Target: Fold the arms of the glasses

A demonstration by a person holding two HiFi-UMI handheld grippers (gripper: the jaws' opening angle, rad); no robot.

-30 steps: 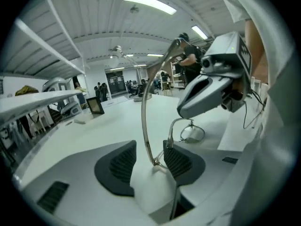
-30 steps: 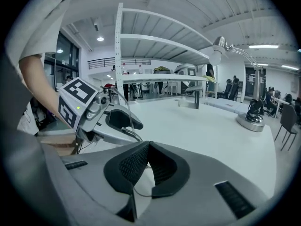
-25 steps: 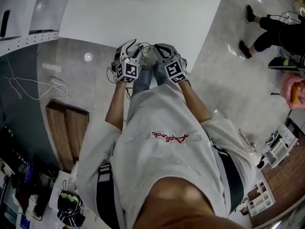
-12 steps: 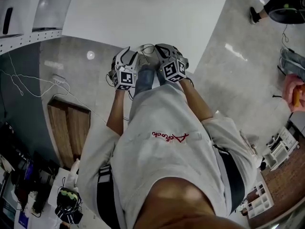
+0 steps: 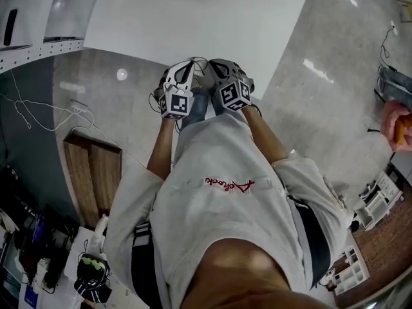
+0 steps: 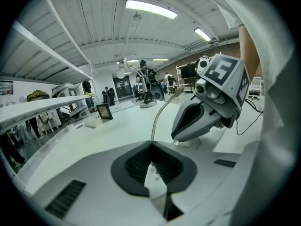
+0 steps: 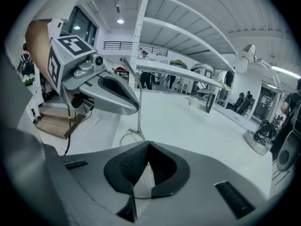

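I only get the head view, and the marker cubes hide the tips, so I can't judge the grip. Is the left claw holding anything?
Observer: Yes. In the left gripper view the left claw has just closed on the thin glasses arm.
Operator: And the other one?
Observer: Its own view shows the right claw shut on a clear lens.
Operator: Arm folded yet?
Observer: It seems not: in the right gripper view it stands upright from the frame, rising past the left claw.
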